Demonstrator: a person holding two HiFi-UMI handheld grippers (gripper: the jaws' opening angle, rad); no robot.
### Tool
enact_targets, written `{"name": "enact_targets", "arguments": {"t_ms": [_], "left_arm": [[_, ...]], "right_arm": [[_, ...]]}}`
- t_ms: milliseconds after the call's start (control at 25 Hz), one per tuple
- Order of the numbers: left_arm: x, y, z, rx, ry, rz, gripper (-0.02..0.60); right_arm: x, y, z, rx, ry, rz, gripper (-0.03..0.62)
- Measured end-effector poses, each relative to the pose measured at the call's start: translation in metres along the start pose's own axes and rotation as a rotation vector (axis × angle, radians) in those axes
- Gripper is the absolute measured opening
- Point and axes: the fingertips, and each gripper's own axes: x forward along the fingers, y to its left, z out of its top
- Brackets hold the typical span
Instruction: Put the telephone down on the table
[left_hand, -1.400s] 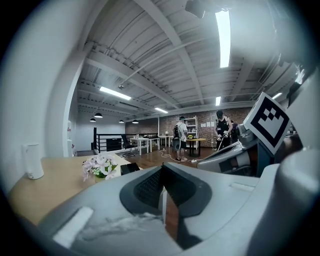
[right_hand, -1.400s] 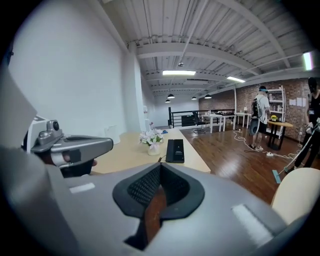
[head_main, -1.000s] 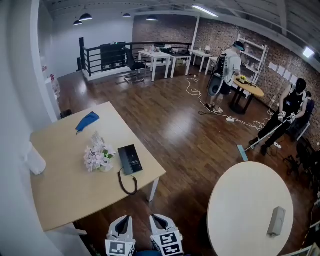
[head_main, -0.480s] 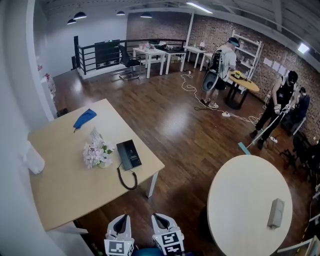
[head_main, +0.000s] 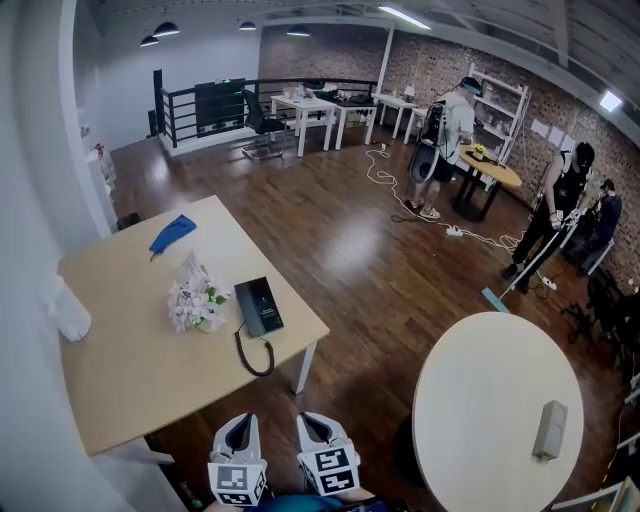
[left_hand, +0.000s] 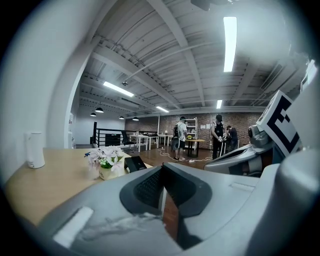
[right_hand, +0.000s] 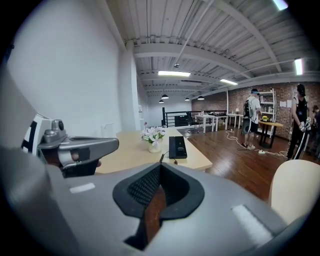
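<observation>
The black telephone (head_main: 258, 306) lies flat on the square wooden table (head_main: 120, 370), near its right edge, with its coiled cord (head_main: 255, 358) looping toward me. It also shows in the left gripper view (left_hand: 135, 163) and the right gripper view (right_hand: 177, 147). My left gripper (head_main: 240, 432) and right gripper (head_main: 312, 428) hang side by side at the bottom of the head view, short of the table's near corner and well apart from the telephone. Both have their jaws shut together with nothing between them (left_hand: 162, 167) (right_hand: 160, 167).
A small pot of pale flowers (head_main: 197, 303) stands just left of the telephone. A blue cloth (head_main: 172, 236) and a white cylinder (head_main: 68, 312) are farther off on the same table. A round white table (head_main: 500, 420) with a grey object (head_main: 549, 430) is at the right. People stand far across the wooden floor.
The head view has shifted slightly. Both grippers stay low at the bottom edge and the telephone has not moved.
</observation>
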Motion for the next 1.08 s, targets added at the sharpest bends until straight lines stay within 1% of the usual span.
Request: {"name": "enact_targets", "arguments": {"t_ms": [160, 440, 1080], "left_arm": [[-0.001, -0.002, -0.003, -0.009, 0.009, 0.007, 0.013], [0.003, -0.017, -0.013, -0.013, 0.031, -0.026, 0.014], [0.006, -0.012, -0.011, -0.018, 0.029, -0.002, 0.014]], "right_arm": [[-0.003, 0.001, -0.009, 0.008, 0.019, 0.021, -0.009], [-0.001, -0.002, -0.016, 0.014, 0.03, 0.026, -0.009], [0.004, -0.006, -0.014, 0.018, 0.035, 0.038, -0.009]]}}
